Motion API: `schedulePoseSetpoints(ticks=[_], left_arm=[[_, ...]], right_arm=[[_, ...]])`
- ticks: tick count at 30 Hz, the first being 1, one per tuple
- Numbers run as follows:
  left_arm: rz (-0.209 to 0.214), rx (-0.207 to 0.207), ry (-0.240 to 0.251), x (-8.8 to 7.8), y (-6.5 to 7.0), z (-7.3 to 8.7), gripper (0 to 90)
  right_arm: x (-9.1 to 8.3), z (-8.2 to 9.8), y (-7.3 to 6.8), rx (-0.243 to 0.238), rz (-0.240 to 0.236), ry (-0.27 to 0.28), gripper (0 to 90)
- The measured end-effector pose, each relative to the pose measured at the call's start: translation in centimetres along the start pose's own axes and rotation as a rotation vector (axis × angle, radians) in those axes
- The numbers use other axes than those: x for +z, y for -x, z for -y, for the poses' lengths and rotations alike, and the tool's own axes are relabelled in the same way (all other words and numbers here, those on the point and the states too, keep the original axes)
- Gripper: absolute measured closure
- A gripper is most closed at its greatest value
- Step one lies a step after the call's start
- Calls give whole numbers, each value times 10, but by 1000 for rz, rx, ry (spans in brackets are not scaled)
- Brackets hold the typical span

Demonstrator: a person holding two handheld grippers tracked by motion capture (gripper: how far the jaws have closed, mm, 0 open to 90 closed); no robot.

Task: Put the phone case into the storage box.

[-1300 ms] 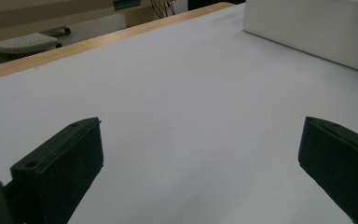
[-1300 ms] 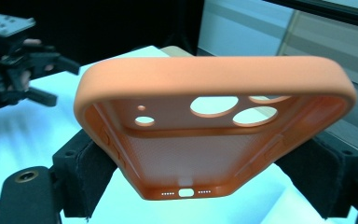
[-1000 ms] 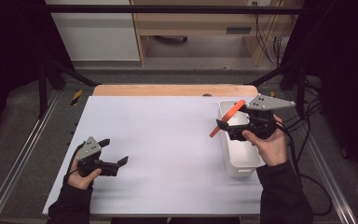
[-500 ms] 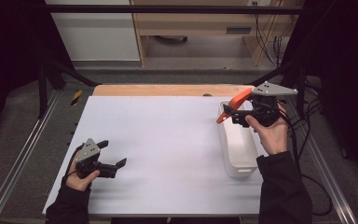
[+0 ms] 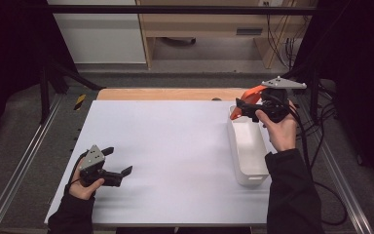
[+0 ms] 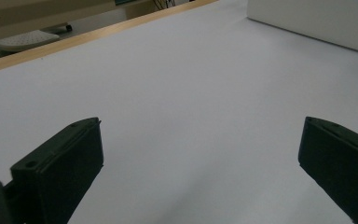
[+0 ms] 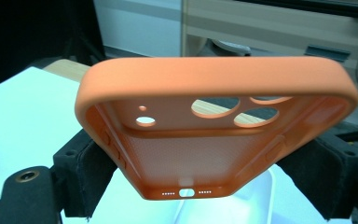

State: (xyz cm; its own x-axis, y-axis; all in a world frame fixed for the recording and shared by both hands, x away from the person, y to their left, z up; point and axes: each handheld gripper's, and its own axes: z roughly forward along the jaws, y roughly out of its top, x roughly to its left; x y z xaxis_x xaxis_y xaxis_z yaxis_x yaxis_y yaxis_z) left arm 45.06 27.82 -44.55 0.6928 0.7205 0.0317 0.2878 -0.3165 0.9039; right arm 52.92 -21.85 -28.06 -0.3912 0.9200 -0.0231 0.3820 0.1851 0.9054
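Note:
An orange phone case (image 7: 214,126) with round camera holes fills the right gripper view, clamped by its two long sides between the black jaws. From above, my right gripper (image 5: 243,108) holds that orange phone case (image 5: 246,99) in the air over the far end of a white bin (image 5: 248,146). My left gripper (image 5: 119,163) rests low at the table's near left, jaws wide apart. In the left gripper view my left gripper (image 6: 200,163) has only bare white table (image 6: 182,84) between its pads.
The white bin stands lengthwise at the right side of the white table (image 5: 165,141); its side wall (image 6: 317,23) appears far off in the left gripper view. A wooden strip (image 5: 165,93) borders the far edge. Cables (image 5: 316,126) hang beside the right rail.
My right hand has carried the orange case away from me, from above the bin's middle to above its far end, and slightly higher. The left hand has stayed put.

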Motion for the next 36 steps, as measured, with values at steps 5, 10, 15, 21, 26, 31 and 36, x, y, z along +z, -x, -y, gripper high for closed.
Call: schedulePoseSetpoints(ticks=[5, 10, 15, 21, 26, 31, 36], left_arm=[[3, 0, 2, 0, 0, 0, 0], [5, 3, 3, 0, -1, 0, 0], [8, 3, 3, 1, -1, 0, 0], [9, 6, 1, 1, -1, 1, 0], [9, 7, 5, 1, -2, 1, 0], [12, 10, 5, 1, -1, 1, 0], [15, 10, 6, 1, -1, 1, 0]], right_arm=[[7, -3, 2, 12, 44, -11, 156], [14, -8, 5, 24, 82, -20, 156], [21, -11, 6, 36, 108, -34, 155], [32, -11, 7, 42, 138, -55, 154], [41, -10, 9, 42, 171, -71, 154], [50, -9, 10, 59, 191, -87, 154], [59, -6, 12, 68, 208, -95, 153]])
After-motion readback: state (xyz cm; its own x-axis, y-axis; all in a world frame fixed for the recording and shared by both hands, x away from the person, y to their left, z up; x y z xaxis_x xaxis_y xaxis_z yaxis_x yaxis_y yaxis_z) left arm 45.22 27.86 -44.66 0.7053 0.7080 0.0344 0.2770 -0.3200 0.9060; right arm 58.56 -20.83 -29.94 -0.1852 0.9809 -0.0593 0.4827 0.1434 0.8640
